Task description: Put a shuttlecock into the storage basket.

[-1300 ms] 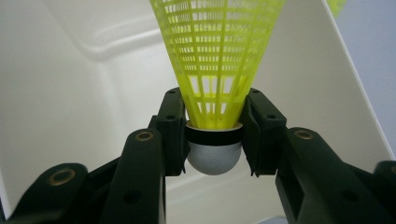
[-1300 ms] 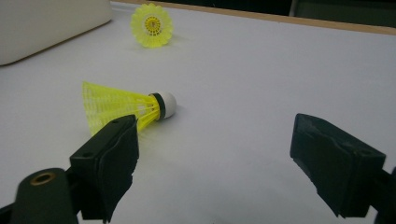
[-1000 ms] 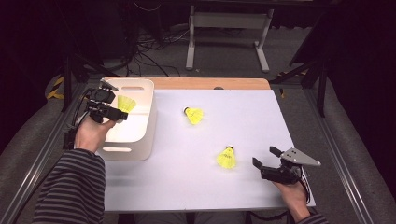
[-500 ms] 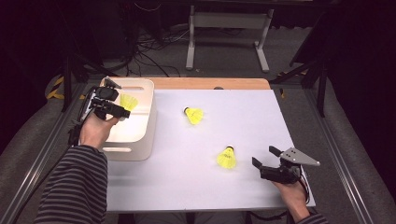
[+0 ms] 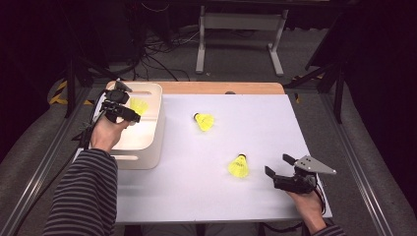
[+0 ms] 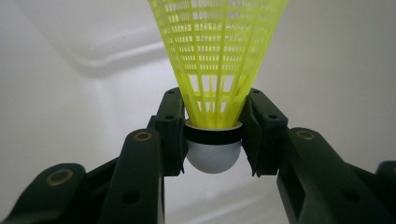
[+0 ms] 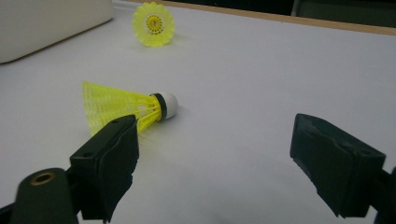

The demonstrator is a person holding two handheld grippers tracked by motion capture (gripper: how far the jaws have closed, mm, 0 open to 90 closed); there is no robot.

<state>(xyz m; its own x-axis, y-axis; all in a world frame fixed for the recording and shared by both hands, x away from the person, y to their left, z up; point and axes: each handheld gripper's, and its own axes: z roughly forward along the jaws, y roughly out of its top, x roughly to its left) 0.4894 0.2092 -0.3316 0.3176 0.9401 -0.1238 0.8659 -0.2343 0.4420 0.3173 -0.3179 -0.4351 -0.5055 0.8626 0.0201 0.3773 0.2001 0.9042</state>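
Three yellow plastic mesh shuttlecocks are in play, and we hold one of them (image 6: 214,140) with our left gripper (image 5: 123,109), its jaws clamped on the white rounded cork just below the black band, skirt pointing away from us, over the inside of the cream plastic bin (image 5: 152,142) at the left of the white worktop (image 5: 206,196). Our worry is the grip itself: the pads meet a round, smooth cork, so a tilt or a squeeze off centre could let the shuttlecock squirt out and land on the bin's rim or outside it. Letting go from too high might also make the light thing bounce or roll. Our right gripper (image 5: 283,167) rests at the near right with its jaws spread wide and nothing between them, close beside the second shuttlecock (image 5: 239,166) lying on its side. The third shuttlecock (image 5: 203,121) lies farther off, toward the middle. Nothing blocks either path across the worktop.
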